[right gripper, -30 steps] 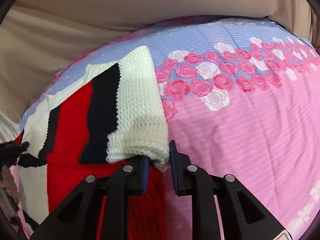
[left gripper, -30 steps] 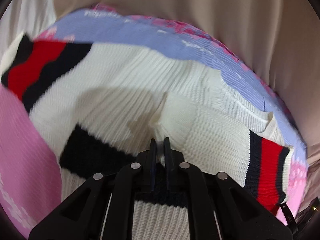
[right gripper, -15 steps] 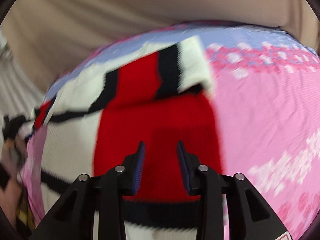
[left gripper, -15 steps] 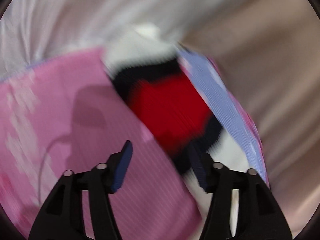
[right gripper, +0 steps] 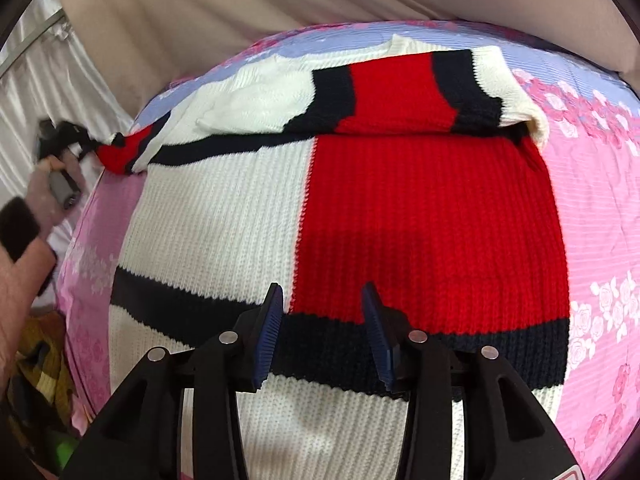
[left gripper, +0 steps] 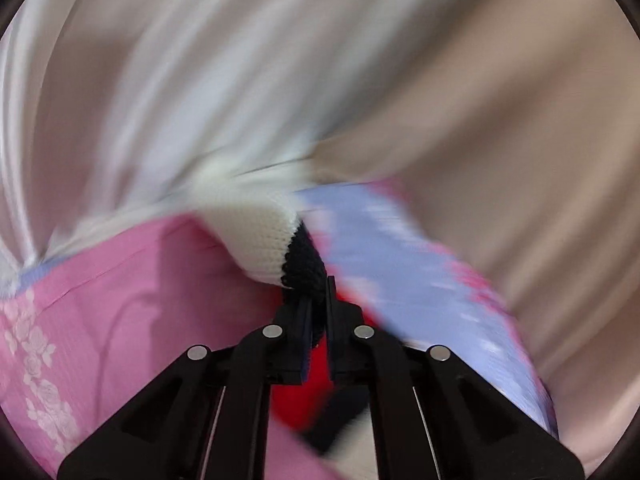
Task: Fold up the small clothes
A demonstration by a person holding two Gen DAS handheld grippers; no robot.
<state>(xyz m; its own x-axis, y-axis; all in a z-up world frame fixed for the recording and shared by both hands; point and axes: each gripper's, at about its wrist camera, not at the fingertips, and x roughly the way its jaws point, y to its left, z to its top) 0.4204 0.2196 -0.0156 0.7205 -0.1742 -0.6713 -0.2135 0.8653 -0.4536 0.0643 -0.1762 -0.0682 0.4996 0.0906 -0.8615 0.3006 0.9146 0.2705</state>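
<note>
- Left wrist view: the left gripper [left gripper: 318, 312] is clamped on the sweater's [right gripper: 320, 208] sleeve cuff [left gripper: 300, 268], out past the bed's [right gripper: 600, 208] left edge
- the right gripper [right gripper: 322, 320] hovers empty over the hem, its jaws just opening
- the sweater lies flat on the bed, right sleeve folded across the top, so the left hand is nearer the unfolded sleeve

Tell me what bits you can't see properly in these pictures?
- Left wrist view: the curtains and bedsheet are smeared by motion blur.
- Left wrist view: most of the sweater is hidden behind the left gripper, which is shut on its sleeve.
- Right wrist view: the sweater's bottom hem is hidden behind the open right gripper.
- Right wrist view: the person's hand is blurred and cut off by the left edge.
</note>
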